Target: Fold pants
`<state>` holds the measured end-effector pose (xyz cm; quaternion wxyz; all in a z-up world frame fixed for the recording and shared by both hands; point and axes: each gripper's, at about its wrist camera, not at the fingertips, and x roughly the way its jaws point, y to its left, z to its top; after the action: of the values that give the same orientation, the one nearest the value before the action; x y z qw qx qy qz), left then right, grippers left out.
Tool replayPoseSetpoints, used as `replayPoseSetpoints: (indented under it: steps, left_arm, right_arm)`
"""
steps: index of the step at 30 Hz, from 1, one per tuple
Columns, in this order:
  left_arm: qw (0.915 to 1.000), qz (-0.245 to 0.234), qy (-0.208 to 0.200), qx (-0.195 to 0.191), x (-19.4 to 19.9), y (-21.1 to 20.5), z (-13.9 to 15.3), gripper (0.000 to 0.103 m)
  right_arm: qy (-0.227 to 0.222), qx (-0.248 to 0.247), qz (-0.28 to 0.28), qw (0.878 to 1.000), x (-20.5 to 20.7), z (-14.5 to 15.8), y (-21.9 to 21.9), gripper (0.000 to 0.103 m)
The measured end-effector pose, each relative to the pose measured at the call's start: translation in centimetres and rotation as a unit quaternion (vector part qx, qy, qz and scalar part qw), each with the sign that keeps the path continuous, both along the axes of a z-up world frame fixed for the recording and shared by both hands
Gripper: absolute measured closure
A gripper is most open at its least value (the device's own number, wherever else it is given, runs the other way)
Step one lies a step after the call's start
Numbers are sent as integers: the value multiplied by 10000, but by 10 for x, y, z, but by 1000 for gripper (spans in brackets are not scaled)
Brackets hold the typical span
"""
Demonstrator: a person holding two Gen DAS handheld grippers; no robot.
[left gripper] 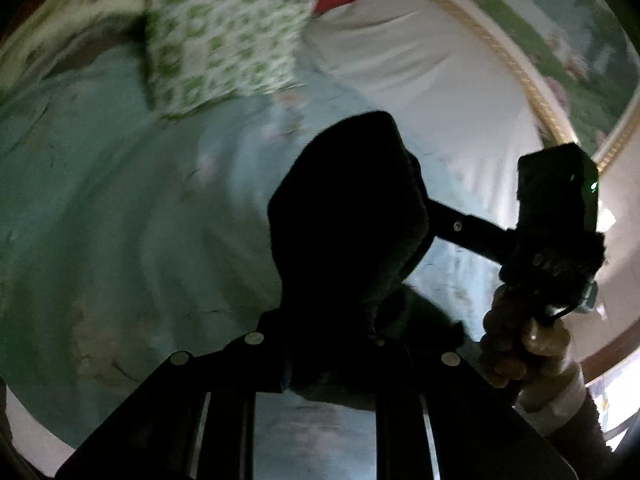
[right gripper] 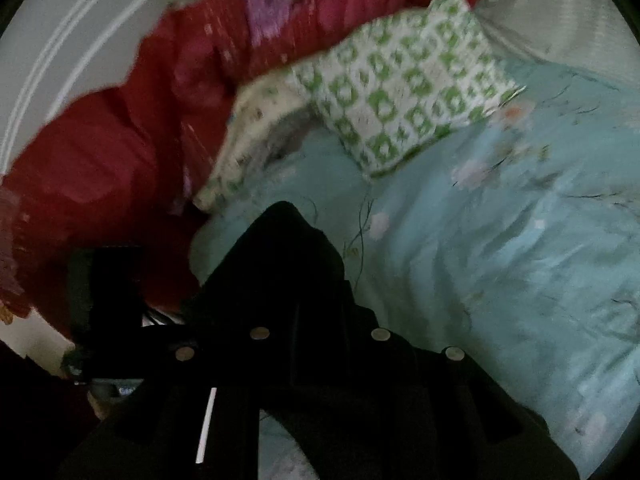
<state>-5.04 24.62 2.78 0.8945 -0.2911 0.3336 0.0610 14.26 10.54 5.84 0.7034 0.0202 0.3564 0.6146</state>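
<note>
The black pants (left gripper: 344,216) hang bunched above the pale blue floral bedspread (left gripper: 120,208), their long axis unclear. The left gripper (left gripper: 344,320) pinches a thick fold; the right gripper (right gripper: 316,280) also clamps dark cloth. The right hand (left gripper: 520,344) holds its handle upright, just beside. A green-patterned pillow (right gripper: 404,92) and red blanket (right gripper: 120,140) lie beyond

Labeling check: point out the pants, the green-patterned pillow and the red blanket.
pants (left gripper: 344,216): left wrist view, bunched dark fabric.
green-patterned pillow (right gripper: 404,92): right wrist view, its face.
red blanket (right gripper: 120,136): right wrist view, its folds.
</note>
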Motion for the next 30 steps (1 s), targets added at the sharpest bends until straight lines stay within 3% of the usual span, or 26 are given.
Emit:
replayPoseSetpoints:
  steps: [9, 15, 30]
  left_arm:
    - [9959, -726, -338, 419, 19, -73, 45, 87]
    - [9910, -1150, -369, 578, 29, -121, 55, 87]
    - [9704, -2092, 27, 1208, 77, -246, 26, 87]
  right_arm:
    - [-85, 626, -576, 9963, -7, 18, -86, 85]
    - [0, 972, -963, 9906, -10, 11, -141, 85]
    - [540, 1565, -1859, 9685, -2, -48, -257, 86]
